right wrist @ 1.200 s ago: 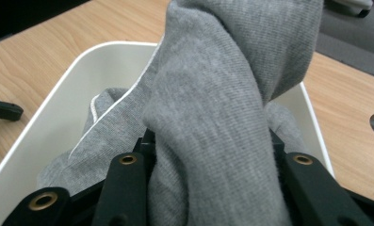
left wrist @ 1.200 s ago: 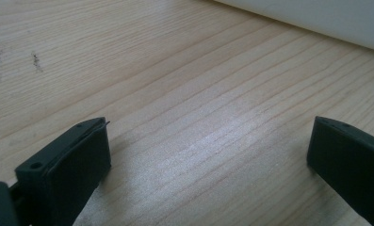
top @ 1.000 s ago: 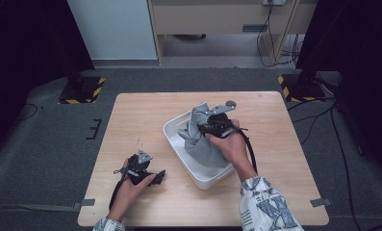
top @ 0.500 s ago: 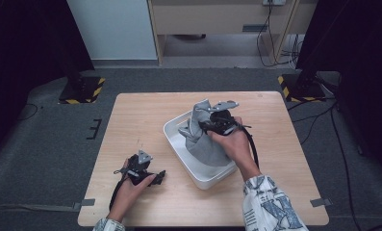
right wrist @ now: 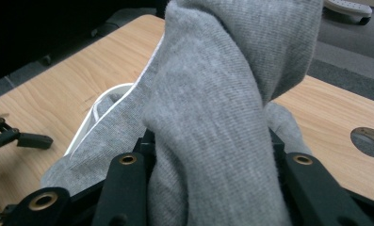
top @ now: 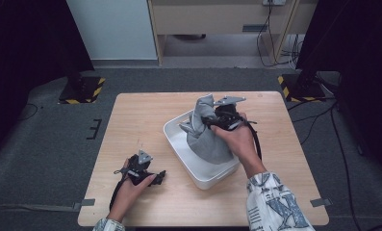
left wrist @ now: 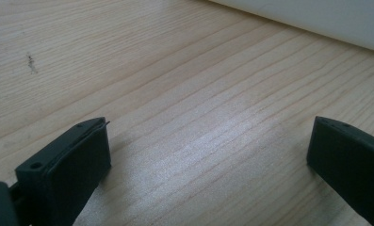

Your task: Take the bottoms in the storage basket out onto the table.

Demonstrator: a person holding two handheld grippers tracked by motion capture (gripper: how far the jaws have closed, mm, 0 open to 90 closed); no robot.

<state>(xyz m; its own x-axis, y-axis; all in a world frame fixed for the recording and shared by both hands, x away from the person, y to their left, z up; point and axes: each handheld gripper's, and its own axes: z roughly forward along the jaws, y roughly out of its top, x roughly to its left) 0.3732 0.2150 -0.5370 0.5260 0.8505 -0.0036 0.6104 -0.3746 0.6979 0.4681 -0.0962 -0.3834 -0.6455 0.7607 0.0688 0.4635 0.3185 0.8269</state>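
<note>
Right gripper (top: pixel 209 122) clamped on grey cloth (top: pixel 205 137) over white tub (top: pixel 203 178).
Cloth hangs bunched from the jaws, lower end inside the tub on the table (top: pixel 140 120). Left gripper (top: pixel 155 176) rests near the table's front edge, jaws wide apart, nothing between.

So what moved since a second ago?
The right gripper, shut on the grey cloth, has lifted it a little higher out of the white tub, so the cloth stands taller. The left gripper stayed resting on the wooden table with its jaws open, and the tub did not move.
</note>
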